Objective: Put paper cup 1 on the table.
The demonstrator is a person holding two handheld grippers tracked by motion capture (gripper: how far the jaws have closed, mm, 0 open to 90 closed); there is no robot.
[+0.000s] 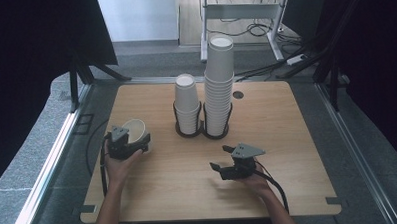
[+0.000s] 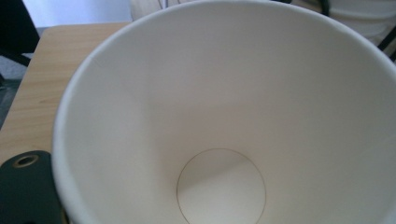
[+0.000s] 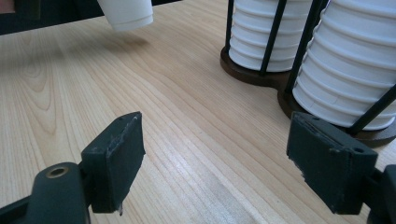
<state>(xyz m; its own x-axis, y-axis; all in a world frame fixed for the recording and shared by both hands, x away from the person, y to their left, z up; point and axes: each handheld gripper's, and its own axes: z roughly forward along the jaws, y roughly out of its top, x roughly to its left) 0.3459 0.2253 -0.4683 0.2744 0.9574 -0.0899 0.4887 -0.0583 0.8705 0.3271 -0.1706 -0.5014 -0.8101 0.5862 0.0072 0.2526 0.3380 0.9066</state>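
A white paper cup (image 1: pixel 134 130) hangs tilted just above the table's left side, its mouth turned toward the person, with my left gripper (image 1: pixel 126 143) shut on its rim. In the left gripper view I look into the cup (image 2: pixel 233 107) down to its round bottom, and one black finger (image 2: pixel 25 191) shows at the lower left. In the right gripper view the cup's base (image 3: pixel 127 15) floats over its shadow. My right gripper (image 1: pixel 219 158) rests low over the front right of the table, open, with only bare wood between its pads (image 3: pixel 223 161).
A black double holder (image 1: pixel 202 133) at the table's middle back carries a short cup stack (image 1: pixel 187 103) and a taller one (image 1: pixel 219 84); both stacks (image 3: pixel 264 35) (image 3: pixel 355 70) stand close ahead and right of my right gripper. A cable hole (image 1: pixel 238 95) lies behind them.
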